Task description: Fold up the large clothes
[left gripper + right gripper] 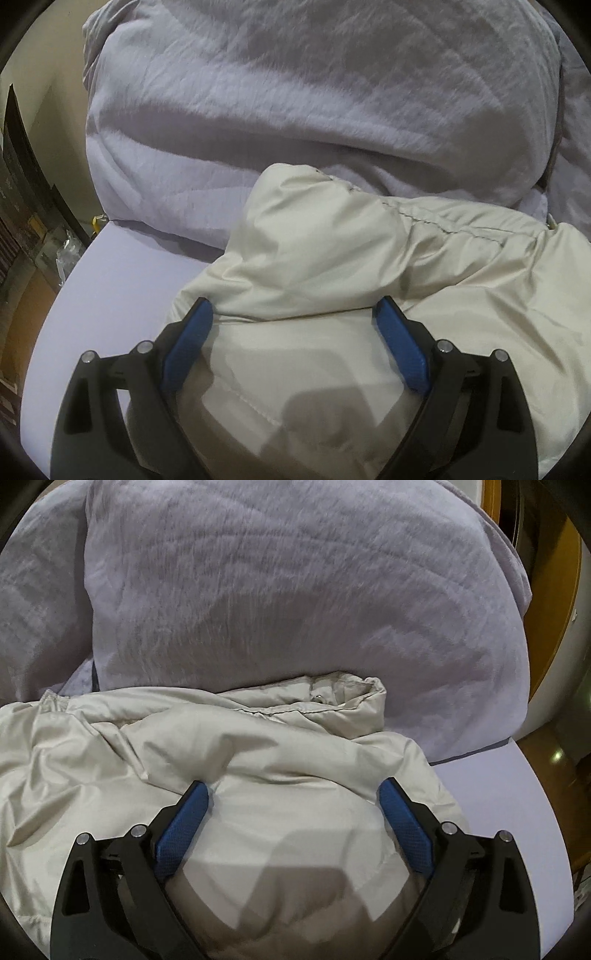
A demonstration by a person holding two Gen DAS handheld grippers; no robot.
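Both claws, left claw (293, 308) and right claw (295, 790), hang spread wide above the cream jacket (369, 266), which lies crumpled on the bed (122, 273) beside a pillow (295, 110). Folding seems not begun; next, each should pinch an edge.

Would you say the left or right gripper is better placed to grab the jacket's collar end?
Probably the right gripper: in its view the collar of the jacket lies just ahead of its open jaws. The left gripper's view shows no collar.
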